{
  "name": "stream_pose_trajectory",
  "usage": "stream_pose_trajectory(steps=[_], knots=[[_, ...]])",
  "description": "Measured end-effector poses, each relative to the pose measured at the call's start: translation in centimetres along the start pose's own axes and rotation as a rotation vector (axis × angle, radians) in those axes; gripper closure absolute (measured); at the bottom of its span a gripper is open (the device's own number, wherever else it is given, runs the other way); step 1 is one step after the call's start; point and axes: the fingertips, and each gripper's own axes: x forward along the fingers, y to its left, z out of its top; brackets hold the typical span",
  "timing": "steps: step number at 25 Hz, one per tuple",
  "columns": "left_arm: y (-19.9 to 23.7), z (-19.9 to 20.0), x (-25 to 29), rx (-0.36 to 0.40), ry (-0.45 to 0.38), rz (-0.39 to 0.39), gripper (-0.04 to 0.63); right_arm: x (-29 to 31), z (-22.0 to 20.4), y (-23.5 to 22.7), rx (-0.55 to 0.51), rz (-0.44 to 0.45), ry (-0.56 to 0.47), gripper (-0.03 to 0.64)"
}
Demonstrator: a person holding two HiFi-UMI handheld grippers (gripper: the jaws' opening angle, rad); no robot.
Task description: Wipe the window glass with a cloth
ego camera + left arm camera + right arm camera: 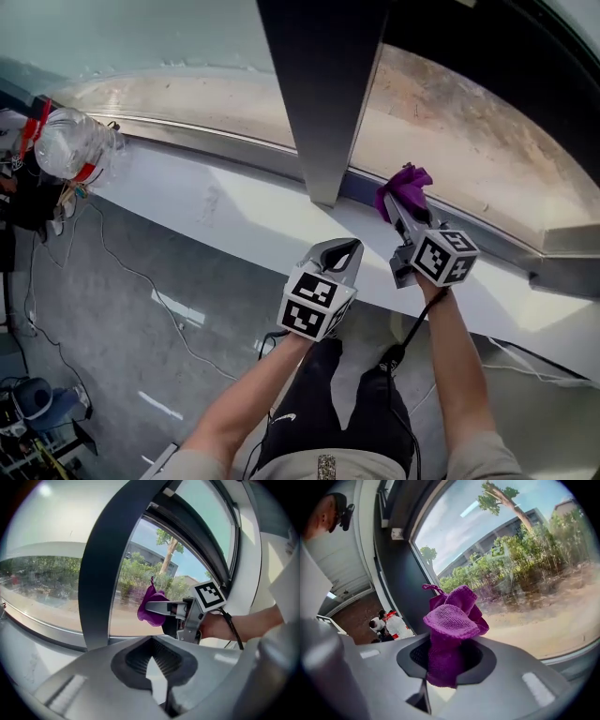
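A purple knitted cloth sticks up bunched from my right gripper, which is shut on it and holds it close to the window glass, just right of the dark mullion. In the right gripper view the cloth fills the jaws in front of the glass. My left gripper hovers over the white sill, left of and below the right one, shut with nothing in it. The left gripper view shows the right gripper and the cloth against the pane.
A clear plastic bottle with a red band lies at the sill's left end. Cables trail over the grey floor below. The metal window frame runs along the sill's far edge. A person's legs stand beneath the arms.
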Motion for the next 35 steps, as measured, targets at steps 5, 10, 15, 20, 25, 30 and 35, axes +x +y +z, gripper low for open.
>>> stream_pose_trajectory(steps=[5,10,15,20,25,30,35], knots=[[-5.8,2.7,-1.2,0.062,-0.028,-0.031,0.595,-9.6,4.0,2.0,-0.047,-0.041,-0.137,0.486],[-14.1,5.0,-2.3,0.089,-0.044,-0.107,0.595,-19.6,6.8,3.3,-0.062,-0.062,-0.205,0.488],[-24.2,7.5,-4.8,0.142,-0.067,-0.166,0.595,-30.8,8.5,5.1,-0.074,-0.066,-0.242,0.488],[-33.7,9.6,-8.2,0.183,-0.112,-0.204,0.595,-40.7,10.1,8.1,-0.109,-0.036,-0.281,0.488],[-39.3,11.2,-11.0,0.217,-0.151,-0.213,0.595,-47.8,12.3,10.2,-0.123,-0.051,-0.335,0.488],[-44.1,11.6,-13.5,0.24,-0.18,-0.233,0.594,-53.4,13.8,11.9,-0.142,-0.072,-0.379,0.488],[-47.0,13.6,-16.3,0.256,-0.247,-0.25,0.595,-56.2,15.6,14.2,-0.197,-0.077,-0.408,0.488]])
